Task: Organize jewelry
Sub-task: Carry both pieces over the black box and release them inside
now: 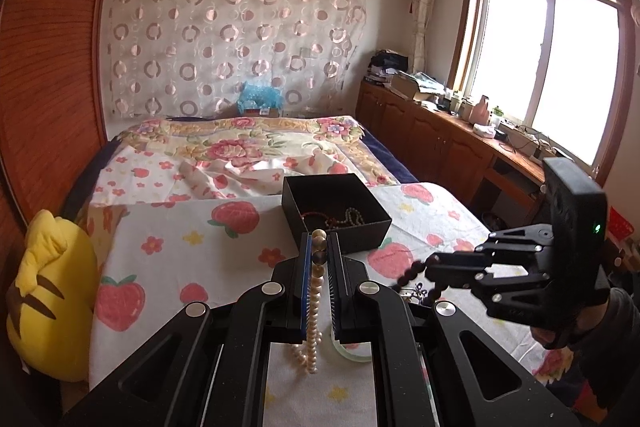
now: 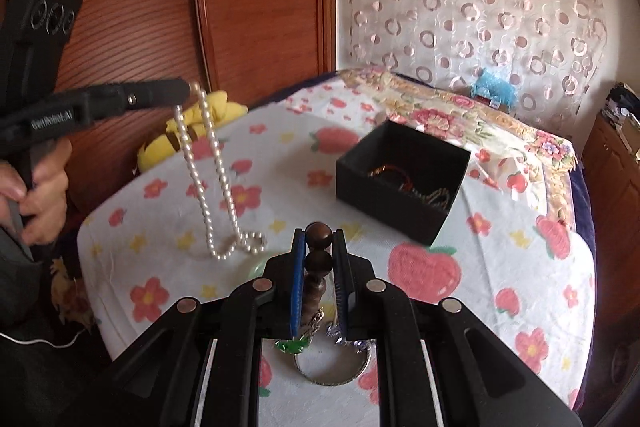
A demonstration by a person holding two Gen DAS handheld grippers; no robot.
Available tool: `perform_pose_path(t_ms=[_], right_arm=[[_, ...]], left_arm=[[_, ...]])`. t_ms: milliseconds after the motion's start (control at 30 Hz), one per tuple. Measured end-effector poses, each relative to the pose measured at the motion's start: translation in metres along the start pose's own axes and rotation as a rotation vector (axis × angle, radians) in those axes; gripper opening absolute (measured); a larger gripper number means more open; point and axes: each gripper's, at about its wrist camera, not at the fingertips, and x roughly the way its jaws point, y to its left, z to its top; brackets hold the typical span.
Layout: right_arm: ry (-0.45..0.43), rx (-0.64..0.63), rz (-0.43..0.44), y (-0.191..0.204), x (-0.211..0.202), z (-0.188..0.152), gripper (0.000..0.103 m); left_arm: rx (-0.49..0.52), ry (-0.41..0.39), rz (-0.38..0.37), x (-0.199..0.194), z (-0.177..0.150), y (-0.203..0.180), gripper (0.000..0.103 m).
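Note:
My left gripper [image 1: 319,241] is shut on a white pearl necklace [image 1: 312,311]. In the right wrist view the left gripper [image 2: 182,95] holds the necklace [image 2: 216,171] up, its lower end coiled on the table. My right gripper [image 2: 319,239] is shut on a dark brown wooden bead bracelet [image 2: 318,267]; in the left wrist view the right gripper [image 1: 430,269] sits to the right with the beads [image 1: 412,273] hanging from it. A black open box [image 1: 336,211] ahead holds several bead strings; the box [image 2: 400,187] is also in the right wrist view.
A pale green bangle [image 1: 352,351] lies under the left gripper. A silver bangle [image 2: 332,371] and a green charm [image 2: 294,346] lie under the right gripper. The table has a strawberry-print cloth [image 1: 180,259]. A yellow plush [image 1: 52,303] sits left; a bed is behind.

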Motion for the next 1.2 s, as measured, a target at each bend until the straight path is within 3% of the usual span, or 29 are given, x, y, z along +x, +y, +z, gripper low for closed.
perform_pose_path(t_ms=[633, 1200], right_arm=[[-0.068, -0.005, -0.043, -0.018, -0.021, 0.038, 0.015], [-0.064, 0.025, -0.123, -0.082, 0.014, 0.078, 0.015]], left_arm=[[0.025, -0.027, -0.004, 0.007, 0.031, -0.009, 0.007], [0.090, -0.096, 0.001, 0.021, 0.106, -0.023, 0.007]])
